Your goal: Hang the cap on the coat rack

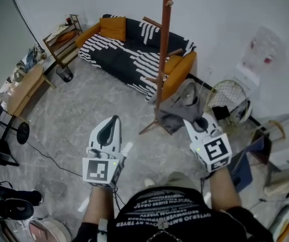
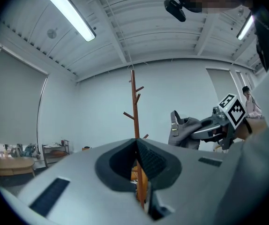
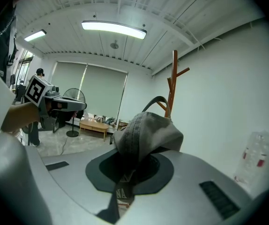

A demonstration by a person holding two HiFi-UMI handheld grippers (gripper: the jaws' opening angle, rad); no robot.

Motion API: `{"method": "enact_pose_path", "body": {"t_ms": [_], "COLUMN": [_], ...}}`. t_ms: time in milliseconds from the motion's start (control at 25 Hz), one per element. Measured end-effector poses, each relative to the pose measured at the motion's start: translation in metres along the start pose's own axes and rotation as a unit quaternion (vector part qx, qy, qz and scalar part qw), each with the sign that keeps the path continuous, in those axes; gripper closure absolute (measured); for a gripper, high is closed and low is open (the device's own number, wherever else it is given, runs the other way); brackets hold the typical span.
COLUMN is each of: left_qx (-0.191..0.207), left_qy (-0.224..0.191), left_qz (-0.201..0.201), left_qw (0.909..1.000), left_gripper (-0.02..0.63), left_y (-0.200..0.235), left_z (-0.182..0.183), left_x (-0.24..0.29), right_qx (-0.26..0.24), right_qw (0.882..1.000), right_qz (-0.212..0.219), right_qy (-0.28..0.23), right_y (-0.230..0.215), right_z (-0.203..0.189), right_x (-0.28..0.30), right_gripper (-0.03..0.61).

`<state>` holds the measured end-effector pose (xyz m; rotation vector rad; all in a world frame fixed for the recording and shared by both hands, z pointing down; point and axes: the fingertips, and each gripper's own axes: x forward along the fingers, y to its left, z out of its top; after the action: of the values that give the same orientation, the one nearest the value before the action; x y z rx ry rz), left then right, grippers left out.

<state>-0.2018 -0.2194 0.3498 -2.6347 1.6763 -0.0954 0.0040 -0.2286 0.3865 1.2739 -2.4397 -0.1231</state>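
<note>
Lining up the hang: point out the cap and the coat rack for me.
cap (image 3: pixel 146 132): right gripper view, on its grey crown.
coat rack (image 1: pixel 163 44): head view, on the upright wooden pole.

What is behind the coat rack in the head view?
A black-and-white striped sofa with orange cushions stands behind the rack, against the wall. The pole covers a thin strip of it; the cap hides part of the rack's foot.
</note>
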Motion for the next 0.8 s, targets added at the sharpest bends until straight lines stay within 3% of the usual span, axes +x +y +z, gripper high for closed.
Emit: {"method": "enact_pose_path", "body": {"t_ms": [400,800], "left_qx": [0.015,0.014], "left_qy": [0.001,0.015], "left_qz": [-0.011,0.011], "left_qw": [0.9998,0.9997], "left_gripper": [0.611,0.611], "left_y": [-0.010,0.006], "left_z": [0.005,-0.001], "left_x": [0.011,0.045], "right_qx": [0.001,0.007], "right_qw": [1.000,0.999], "right_qz": [0.009,0.032], "right_qy": [-0.001,0.012], "right_y": [-0.004,-0.029], "right_z": [0.001,-0.010], "right_x": [0.004,0.042], "right_gripper": [0.560,0.561]}}
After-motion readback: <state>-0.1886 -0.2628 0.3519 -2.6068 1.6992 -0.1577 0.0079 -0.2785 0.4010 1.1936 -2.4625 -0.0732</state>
